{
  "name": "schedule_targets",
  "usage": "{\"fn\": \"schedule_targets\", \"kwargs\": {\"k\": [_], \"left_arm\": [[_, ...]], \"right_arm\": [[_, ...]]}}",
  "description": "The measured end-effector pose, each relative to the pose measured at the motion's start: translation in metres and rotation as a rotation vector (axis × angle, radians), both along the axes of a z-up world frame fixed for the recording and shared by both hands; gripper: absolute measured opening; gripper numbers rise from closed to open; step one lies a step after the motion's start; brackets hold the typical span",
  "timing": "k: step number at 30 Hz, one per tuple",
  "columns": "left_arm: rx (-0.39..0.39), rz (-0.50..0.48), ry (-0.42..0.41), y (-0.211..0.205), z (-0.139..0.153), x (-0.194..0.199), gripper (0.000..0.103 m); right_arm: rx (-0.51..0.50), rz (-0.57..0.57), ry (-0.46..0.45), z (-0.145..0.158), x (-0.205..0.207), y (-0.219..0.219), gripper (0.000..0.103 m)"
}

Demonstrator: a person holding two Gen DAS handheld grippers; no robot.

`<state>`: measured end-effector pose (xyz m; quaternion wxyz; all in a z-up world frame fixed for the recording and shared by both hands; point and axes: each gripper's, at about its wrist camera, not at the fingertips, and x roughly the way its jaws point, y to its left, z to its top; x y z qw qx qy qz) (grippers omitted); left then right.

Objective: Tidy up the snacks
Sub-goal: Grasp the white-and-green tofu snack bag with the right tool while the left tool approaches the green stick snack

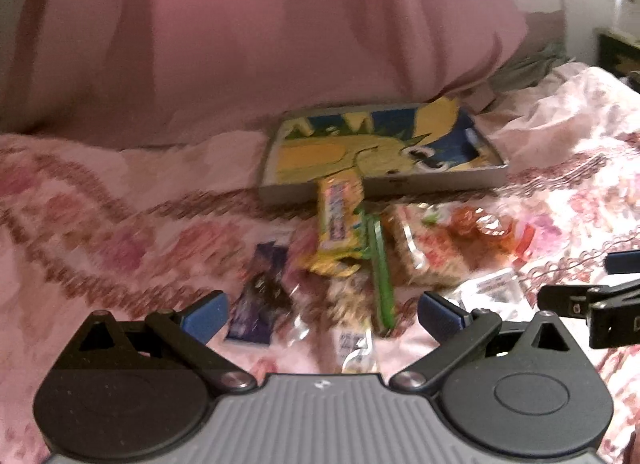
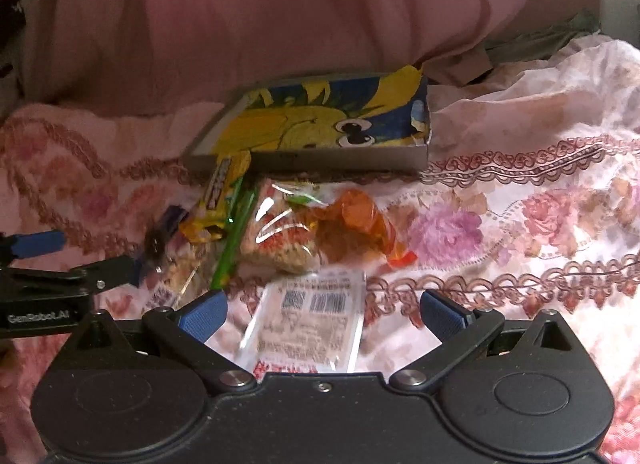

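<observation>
A pile of snack packets lies on a floral bedspread in front of a shallow cardboard box [image 1: 436, 179] [image 2: 344, 157] lined with a yellow and blue cartoon print. A yellow bar [image 1: 340, 219] [image 2: 218, 193] leans on the box's front wall. Beside it lie a green stick [image 1: 380, 268] [image 2: 234, 232], a purple wrapper [image 1: 260, 300] [image 2: 170, 219], a clear bag of cereal bars [image 1: 428, 252] [image 2: 280, 232] and an orange wrapper [image 1: 484, 227] [image 2: 360, 219]. My left gripper [image 1: 322, 314] is open above the pile's near edge. My right gripper [image 2: 322, 312] is open over a clear barcode packet [image 2: 312, 320] [image 1: 492, 284].
A large pink pillow or blanket [image 1: 240, 31] [image 2: 260, 11] rises behind the box. Rumpled floral bedding [image 2: 520, 223] spreads to the right, with grey-green cloth [image 2: 540, 39] at the back right. The right gripper shows at the left wrist view's right edge [image 1: 592, 304].
</observation>
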<state>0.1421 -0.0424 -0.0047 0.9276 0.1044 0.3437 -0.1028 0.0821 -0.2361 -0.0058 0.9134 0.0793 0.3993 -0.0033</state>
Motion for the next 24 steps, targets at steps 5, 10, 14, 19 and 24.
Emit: {"fn": "schedule_targets", "kwargs": {"k": [5, 10, 14, 19, 24], "left_arm": [[-0.008, -0.079, 0.0, -0.007, -0.009, 0.02, 0.103], [-0.047, -0.161, 0.013, -0.019, -0.019, 0.033, 0.103], [-0.094, -0.225, 0.046, -0.024, -0.033, 0.047, 0.103], [-0.149, -0.305, 0.095, -0.021, -0.051, 0.058, 0.102], [-0.236, -0.357, 0.152, -0.019, -0.06, 0.068, 0.101]], "right_arm": [[0.017, -0.015, 0.066, -0.013, 0.015, -0.008, 0.102], [0.084, 0.029, 0.156, -0.032, 0.023, -0.01, 0.102], [0.09, 0.071, 0.198, -0.043, 0.025, -0.004, 0.102], [0.152, 0.101, 0.257, -0.056, 0.027, -0.002, 0.098], [0.24, 0.082, 0.315, -0.069, 0.029, -0.005, 0.088]]}}
